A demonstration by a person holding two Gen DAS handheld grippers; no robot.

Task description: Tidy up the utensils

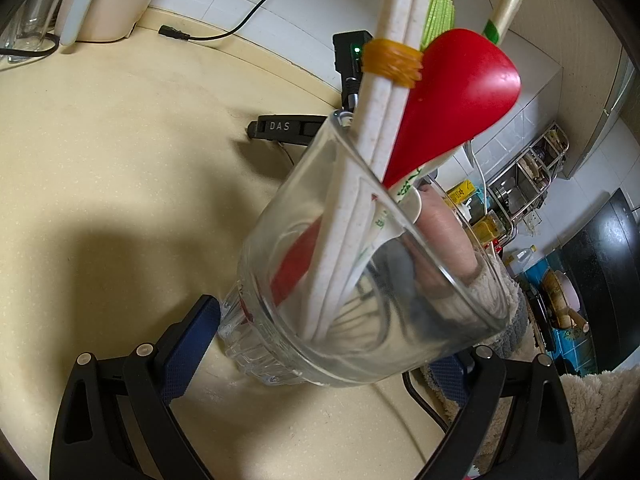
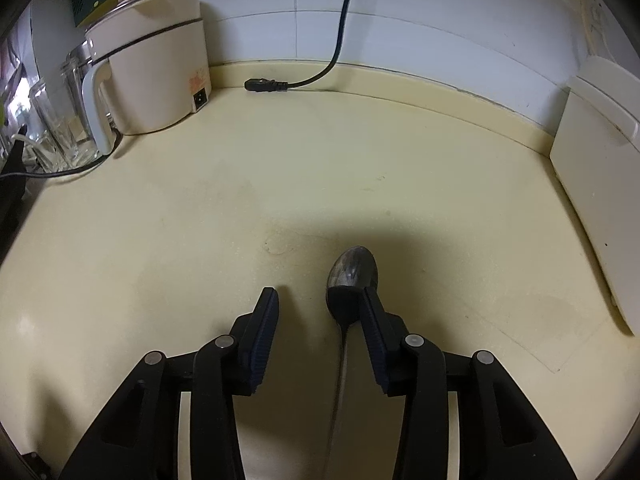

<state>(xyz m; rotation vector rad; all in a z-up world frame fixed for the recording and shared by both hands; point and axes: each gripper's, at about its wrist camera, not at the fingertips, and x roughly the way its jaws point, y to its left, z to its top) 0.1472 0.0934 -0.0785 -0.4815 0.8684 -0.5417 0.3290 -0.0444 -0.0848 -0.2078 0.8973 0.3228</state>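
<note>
Scene: cream countertop [image 2: 360, 160], kitchen corner, tiled wall behind.
Step (my read): R side about to pick up last loose utensil, then drop it in the glass w/ the rest.
Task thing: metal spoon [image 2: 352, 276] lying flat on counter, bowl end away from camera, handle running back toward it under the rig.
Long axis: roughly in line w/ the fingers' pointing direction, so jaws would close across the handle/neck, not along it.
Right gripper [image 2: 320, 304]: released, jaws apart, nothing clamped. Spoon sits between the fingers but off-centre, hard against the right-hand pad [image 2: 374, 320]; clear gap to the other pad. Whether that pad actually touches the spoon: can't tell.
Left gripper [image 1: 320, 344]: clenched on a clear glass tumbler [image 1: 360, 280], pads on both sides near its base, glass tilted.
In the glass: red spoon [image 1: 456, 96], white utensil pair [image 1: 384, 128] bound w/ a yellow rubber band [image 1: 394, 62], plus another white-handled piece w/ green print.
Nearer hand: R by far; L is busy holding the glass.
Key relation: spoon is right of jaw centreline, so a small shift that way before closing looks wise, else it may skid or pivot on the flat counter.
Risk: thin handle, low profile, hard to get under.
Other: cream electric pot [image 2: 152, 68], loose black power plug [image 2: 266, 85].
</note>
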